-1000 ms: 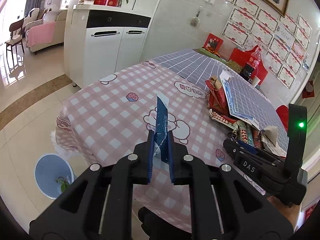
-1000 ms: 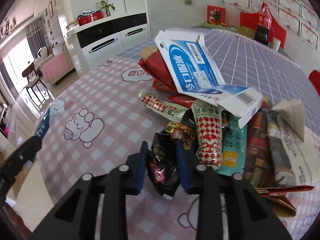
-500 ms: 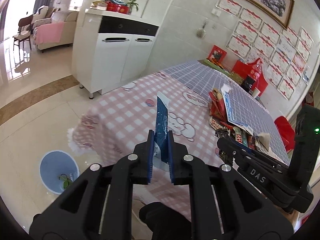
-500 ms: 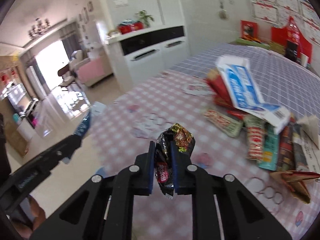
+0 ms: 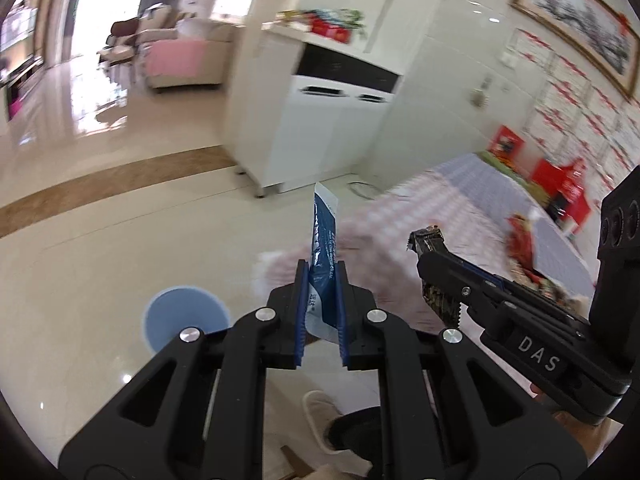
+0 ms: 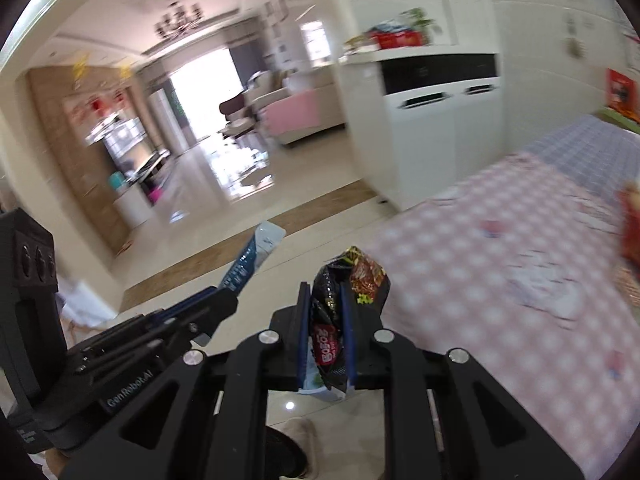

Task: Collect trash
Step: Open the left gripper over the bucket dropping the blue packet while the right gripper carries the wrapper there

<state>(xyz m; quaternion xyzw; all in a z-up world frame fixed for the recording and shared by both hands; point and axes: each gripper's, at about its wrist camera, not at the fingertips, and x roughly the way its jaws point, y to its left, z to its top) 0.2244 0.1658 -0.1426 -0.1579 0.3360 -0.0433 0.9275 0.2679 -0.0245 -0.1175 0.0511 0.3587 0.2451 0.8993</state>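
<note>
My left gripper (image 5: pixel 322 276) is shut on a blue and white sachet (image 5: pixel 324 236) that stands upright between the fingers. My right gripper (image 6: pixel 325 300) is shut on a black snack wrapper (image 6: pixel 344 284) with red and yellow print. Both are held over the floor, off the table's left edge. In the left wrist view the right gripper (image 5: pixel 430 252) and its wrapper show to the right. In the right wrist view the left gripper (image 6: pixel 224 300) and its sachet (image 6: pixel 250 258) show to the left. A round light-blue bin (image 5: pixel 186 316) stands on the floor, below and left of the left gripper.
The table with the pink checked cloth (image 6: pixel 500 264) is to the right, with a trash pile (image 5: pixel 524 248) further along it. A white cabinet (image 5: pixel 320 128) stands beyond. The glossy tile floor (image 5: pixel 100 240) spreads left. A slippered foot (image 5: pixel 320 416) is below the grippers.
Both grippers have swung left, away from the table and out over the floor, each still holding its piece of trash. The bin has come closer to the left gripper.
</note>
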